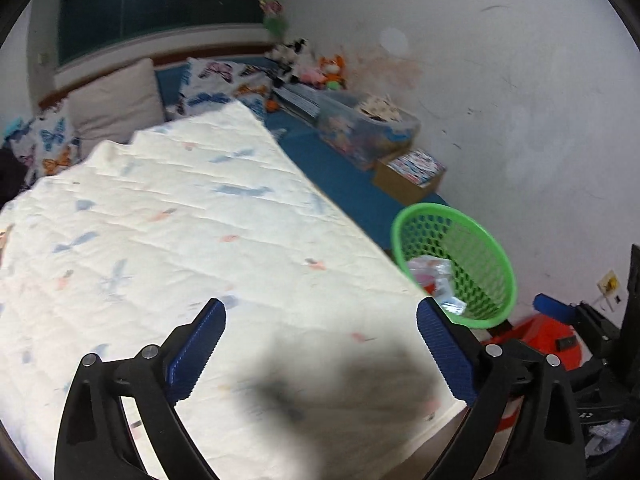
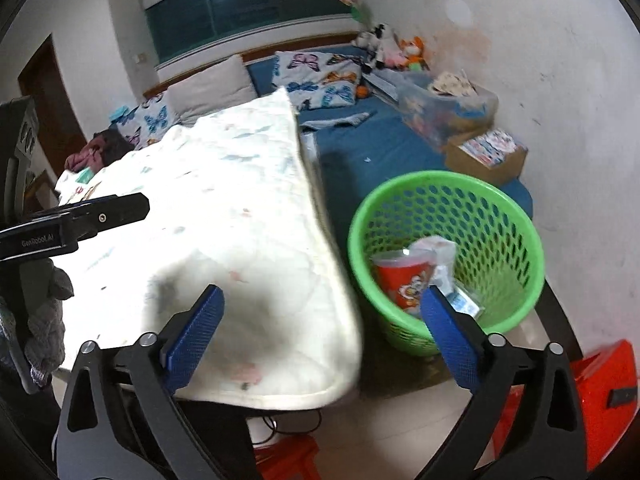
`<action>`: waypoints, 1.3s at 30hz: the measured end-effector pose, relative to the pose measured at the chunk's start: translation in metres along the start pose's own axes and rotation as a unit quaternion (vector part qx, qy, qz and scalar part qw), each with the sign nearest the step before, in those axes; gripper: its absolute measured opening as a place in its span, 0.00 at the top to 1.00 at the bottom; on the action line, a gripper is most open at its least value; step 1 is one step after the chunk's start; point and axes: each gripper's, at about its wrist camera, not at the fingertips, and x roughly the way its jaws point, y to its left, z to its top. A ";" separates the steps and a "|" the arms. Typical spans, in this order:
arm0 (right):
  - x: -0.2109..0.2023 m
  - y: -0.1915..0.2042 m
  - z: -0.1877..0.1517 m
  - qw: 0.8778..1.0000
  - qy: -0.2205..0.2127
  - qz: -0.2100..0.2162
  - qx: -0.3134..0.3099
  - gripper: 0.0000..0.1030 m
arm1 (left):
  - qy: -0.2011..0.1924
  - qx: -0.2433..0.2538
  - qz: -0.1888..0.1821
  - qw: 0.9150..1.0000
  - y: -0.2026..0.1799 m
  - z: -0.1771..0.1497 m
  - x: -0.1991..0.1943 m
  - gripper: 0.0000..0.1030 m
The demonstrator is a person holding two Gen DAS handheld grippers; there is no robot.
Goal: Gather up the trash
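A green mesh basket (image 2: pixel 516 216) stands on the floor to the right of a table covered by a white quilted cloth (image 2: pixel 224 208). In it lie a red printed cup (image 2: pixel 404 276), crumpled clear plastic (image 2: pixel 436 250) and a small blue-white packet (image 2: pixel 466 304). The basket also shows in the left wrist view (image 1: pixel 484 248). My left gripper (image 1: pixel 320 316) is open and empty above the cloth (image 1: pixel 180 240). My right gripper (image 2: pixel 322 304) is open and empty over the cloth's right edge, beside the basket. The left gripper's body (image 2: pixel 76 220) shows at the left of the right wrist view.
A bed with a blue sheet (image 2: pixel 376 148), butterfly pillows (image 2: pixel 320 76) and plush toys (image 2: pixel 392 48) lies behind. A clear storage bin (image 2: pixel 444 104) and a cardboard box (image 2: pixel 486 156) sit along the wall. A red stool (image 2: pixel 600 392) stands at the lower right.
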 end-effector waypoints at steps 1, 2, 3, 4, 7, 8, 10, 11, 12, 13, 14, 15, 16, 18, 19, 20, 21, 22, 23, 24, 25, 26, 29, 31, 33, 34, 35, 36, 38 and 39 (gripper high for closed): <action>0.001 0.003 0.000 1.000 0.000 0.003 0.000 0.04 | -0.005 -0.001 0.004 1.000 0.003 -0.002 -0.005 0.09; 0.001 0.007 -0.001 1.000 0.000 0.008 0.001 0.04 | -0.011 -0.004 0.009 1.000 0.008 -0.005 -0.012 0.08; 0.001 0.011 -0.002 1.000 -0.001 0.016 0.004 0.04 | -0.017 -0.008 0.016 1.000 0.013 -0.007 -0.018 0.08; 0.001 0.014 -0.002 1.000 -0.001 0.019 0.006 0.04 | -0.023 -0.010 0.021 0.999 0.017 -0.009 -0.023 0.08; 0.000 0.026 -0.003 1.000 -0.005 0.023 0.005 0.04 | -0.042 -0.016 0.049 0.998 0.027 -0.017 -0.040 0.07; 0.000 0.031 -0.004 1.000 -0.008 0.021 0.004 0.04 | -0.049 -0.016 0.058 0.997 0.030 -0.020 -0.045 0.07; -0.002 0.039 -0.004 1.000 -0.015 0.019 -0.002 0.04 | -0.062 -0.010 0.078 0.995 0.035 -0.026 -0.055 0.07; -0.003 0.042 -0.004 1.000 -0.018 0.018 -0.005 0.04 | -0.067 -0.008 0.086 0.994 0.037 -0.028 -0.059 0.07; -0.005 0.047 -0.004 1.000 -0.024 0.013 -0.012 0.04 | -0.073 -0.009 0.095 0.993 0.040 -0.031 -0.064 0.07; -0.006 0.050 -0.004 0.999 -0.027 0.010 -0.016 0.04 | -0.080 -0.012 0.097 0.992 0.042 -0.033 -0.070 0.07; -0.008 0.055 -0.004 0.999 -0.031 0.010 -0.020 0.04 | -0.084 -0.014 0.096 0.992 0.044 -0.034 -0.073 0.07; -0.008 0.058 -0.004 0.999 -0.035 0.010 -0.022 0.04 | -0.090 -0.016 0.095 0.991 0.046 -0.035 -0.078 0.07; -0.009 0.061 -0.004 0.999 -0.038 0.011 -0.023 0.04 | -0.096 -0.020 0.098 0.990 0.047 -0.036 -0.082 0.07; -0.010 0.067 -0.005 0.999 -0.044 0.009 -0.025 0.04 | -0.108 -0.025 0.106 0.988 0.048 -0.040 -0.089 0.07; -0.011 0.069 -0.005 0.999 -0.045 0.011 -0.026 0.04 | -0.111 -0.026 0.108 0.988 0.050 -0.042 -0.092 0.07; -0.011 0.071 -0.005 0.998 -0.046 0.015 -0.026 0.04 | -0.114 -0.029 0.108 0.987 0.051 -0.044 -0.095 0.07; -0.011 0.073 -0.005 0.998 -0.046 0.018 -0.028 0.04 | -0.116 -0.031 0.107 0.987 0.052 -0.046 -0.097 0.07; -0.012 0.076 -0.006 0.998 -0.048 0.017 -0.030 0.04 | -0.118 -0.034 0.107 0.987 0.053 -0.048 -0.098 0.07; -0.012 0.077 -0.006 0.998 -0.051 0.016 -0.030 0.04 | -0.118 -0.039 0.109 0.986 0.056 -0.050 -0.100 0.07; -0.013 0.078 -0.007 0.998 -0.052 0.017 -0.030 0.04 | -0.119 -0.041 0.113 0.986 0.056 -0.052 -0.100 0.07; -0.013 0.079 -0.007 0.998 -0.055 0.019 -0.028 0.04 | -0.122 -0.046 0.119 0.984 0.059 -0.054 -0.102 0.07; -0.013 0.079 -0.007 0.998 -0.056 0.019 -0.028 0.04 | -0.122 -0.050 0.121 0.984 0.060 -0.055 -0.103 0.07; -0.015 0.083 -0.009 0.998 -0.059 0.014 -0.036 0.04 | -0.127 -0.057 0.130 0.982 0.064 -0.058 -0.107 0.07; -0.016 0.086 -0.010 0.997 -0.063 0.009 -0.042 0.04 | -0.131 -0.058 0.134 0.981 0.064 -0.058 -0.110 0.07; -0.017 0.086 -0.011 0.997 -0.065 0.006 -0.044 0.04 | -0.132 -0.060 0.133 0.981 0.064 -0.059 -0.111 0.07; -0.017 0.086 -0.012 0.997 -0.065 0.006 -0.044 0.04 | -0.133 -0.061 0.134 0.980 0.064 -0.059 -0.112 0.07; -0.018 0.085 -0.013 0.997 -0.065 0.005 -0.042 0.04 | -0.134 -0.062 0.136 0.980 0.064 -0.059 -0.112 0.07; -0.019 0.084 -0.013 0.997 -0.066 0.005 -0.040 0.04 | -0.133 -0.063 0.137 0.979 0.063 -0.060 -0.113 0.07; -0.020 0.082 -0.012 0.997 -0.067 0.007 -0.038 0.04 | -0.131 -0.067 0.139 0.979 0.063 -0.062 -0.113 0.07; -0.020 0.082 -0.012 0.997 -0.067 0.006 -0.037 0.04 | -0.130 -0.068 0.142 0.979 0.063 -0.063 -0.112 0.07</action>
